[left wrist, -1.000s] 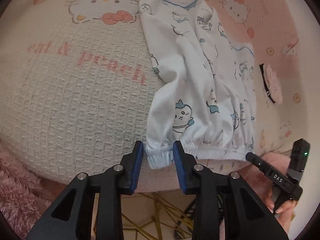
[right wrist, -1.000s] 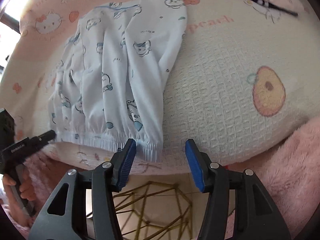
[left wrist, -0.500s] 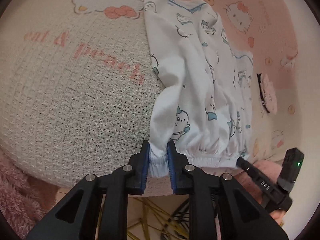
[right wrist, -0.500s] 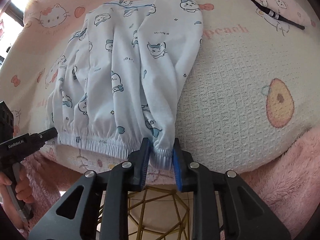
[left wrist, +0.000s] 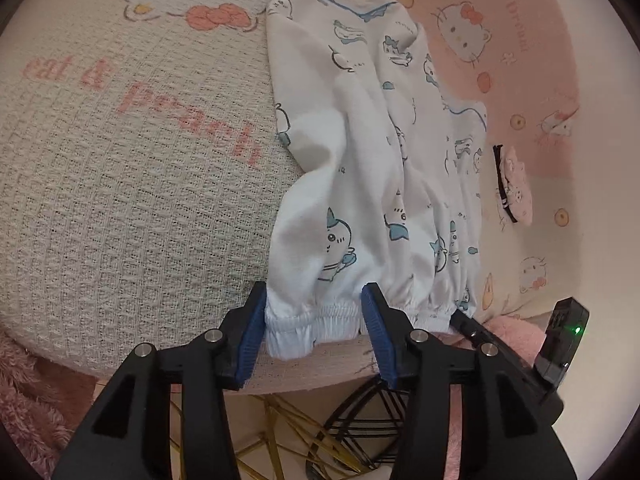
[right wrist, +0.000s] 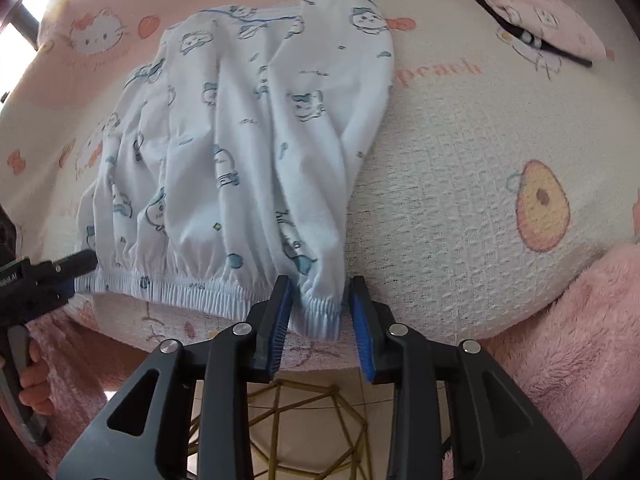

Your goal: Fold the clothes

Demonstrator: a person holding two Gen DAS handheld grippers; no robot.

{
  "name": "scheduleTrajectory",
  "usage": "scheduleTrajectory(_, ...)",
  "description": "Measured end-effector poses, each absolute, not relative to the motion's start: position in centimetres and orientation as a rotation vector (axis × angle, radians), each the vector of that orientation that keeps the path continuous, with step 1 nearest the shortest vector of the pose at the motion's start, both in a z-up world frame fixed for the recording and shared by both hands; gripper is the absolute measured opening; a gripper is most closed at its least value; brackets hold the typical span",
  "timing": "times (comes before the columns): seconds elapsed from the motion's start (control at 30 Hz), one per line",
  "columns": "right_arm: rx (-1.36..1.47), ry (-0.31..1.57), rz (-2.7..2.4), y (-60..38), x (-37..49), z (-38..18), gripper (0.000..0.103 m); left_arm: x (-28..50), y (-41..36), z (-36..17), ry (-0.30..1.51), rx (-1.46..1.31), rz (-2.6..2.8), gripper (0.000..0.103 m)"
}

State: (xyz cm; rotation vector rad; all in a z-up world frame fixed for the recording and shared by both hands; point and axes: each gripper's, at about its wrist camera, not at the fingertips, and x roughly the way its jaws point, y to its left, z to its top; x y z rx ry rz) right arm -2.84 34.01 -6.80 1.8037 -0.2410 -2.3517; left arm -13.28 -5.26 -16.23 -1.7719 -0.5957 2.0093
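White shorts (left wrist: pixel 360 168) with a blue cartoon print lie flat on a cream and pink blanket (left wrist: pixel 120 208), elastic waistband (left wrist: pixel 312 320) at the near edge. My left gripper (left wrist: pixel 314 312) is open, and the left corner of the waistband sits loose between its blue pads. In the right wrist view the shorts (right wrist: pixel 240 140) spread away from me. My right gripper (right wrist: pixel 320 300) is open around the right waistband corner (right wrist: pixel 320 312), with a small gap on each side.
A small pink folded item with a black edge (right wrist: pixel 536 28) lies at the far right of the blanket. Pink fluffy fabric (right wrist: pixel 568 320) hangs at the near edge. A gold wire frame (right wrist: pixel 300 420) stands on the floor below. A hand (right wrist: pixel 32 384) holds the left gripper's handle.
Half a second ago both grippers were shut on the waistband corners. Both have now opened, and the waistband lies at the blanket's near edge.
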Motion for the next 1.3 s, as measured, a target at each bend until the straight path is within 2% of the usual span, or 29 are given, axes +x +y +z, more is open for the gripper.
scheduleTrajectory(0.03,1.805,-0.241,-2.358,33.9,-2.6,-6.8,0.029,-13.3,-5.1,-16.1,-0.577,-1.771,2.017,0.049)
scheduleTrajectory(0.1,1.807,-0.24,-2.37,33.8,-2.3,-6.9,0.039,-13.2,-4.7,-15.9,-0.539,-1.77,2.031,0.049)
scheduleTrajectory(0.23,1.804,-0.239,-2.367,33.3,-1.5,-7.2,0.049,-13.1,-4.0,-15.7,-0.472,-1.771,2.057,0.049)
scheduleTrajectory(0.3,1.8,-0.239,-2.349,33.0,-1.2,-7.3,0.06,-13.0,-3.9,-15.6,-0.44,-1.771,2.072,0.049)
scheduleTrajectory(0.37,1.795,-0.238,-2.332,32.7,-0.8,-7.5,0.06,-13.0,-4.0,-15.5,-0.415,-1.772,2.091,0.031)
scheduleTrajectory(0.4,1.793,-0.238,-2.323,32.5,-0.6,-7.5,0.052,-13.0,-4.0,-15.5,-0.403,-1.772,2.101,0.019)
scheduleTrajectory(0.43,1.791,-0.238,-2.315,32.4,-0.5,-7.6,0.044,-12.9,-4.1,-15.5,-0.39,-1.772,2.11,0.019)
scheduleTrajectory(0.5,1.785,-0.271,-2.276,32.2,-0.2,-7.9,0.015,-12.9,-4.2,-15.4,-0.365,-1.773,2.129,0.015)
scheduleTrajectory(0.53,1.78,-0.307,-2.243,32.3,-0.1,-8.1,0.011,-12.9,-4.2,-15.4,-0.353,-1.773,2.138,0.013)
scheduleTrajectory(0.7,1.723,-0.315,-2.22,31.4,1.4,-7.9,0.008,-12.4,-4.3,-13.7,-0.361,-1.685,2.184,0.01)
scheduleTrajectory(0.77,1.675,-0.331,-2.237,34.6,-0.7,-7.5,0.008,-12.0,-4.7,-12.3,-0.392,-1.639,2.183,0.01)
scheduleTrajectory(0.83,1.613,-0.392,-2.258,29.5,-3.3,-3.8,0.008,-11.6,-5.2,-10.9,-0.424,-1.594,2.181,0.01)
scheduleTrajectory(0.9,1.554,-0.448,-2.26,30.7,-4.0,-3.8,0.008,-11.1,-5.6,-8.6,-0.433,-1.516,2.197,0.01)
scheduleTrajectory(1.1,1.322,-0.571,-2.289,38.4,-5.7,7.1,0.007,-9.6,-6.0,0.1,-0.492,-1.272,2.181,0.01)
scheduleTrajectory(1.23,1.13,-0.62,-2.307,39.6,-5.6,13.3,0.007,-9.1,-6.4,5.9,-0.488,-1.119,2.177,0.01)
scheduleTrajectory(1.3,1.071,-0.633,-2.306,40.2,-5.5,15.8,0.007,-9.6,-6.3,7.2,-0.464,-1.099,2.202,0.01)
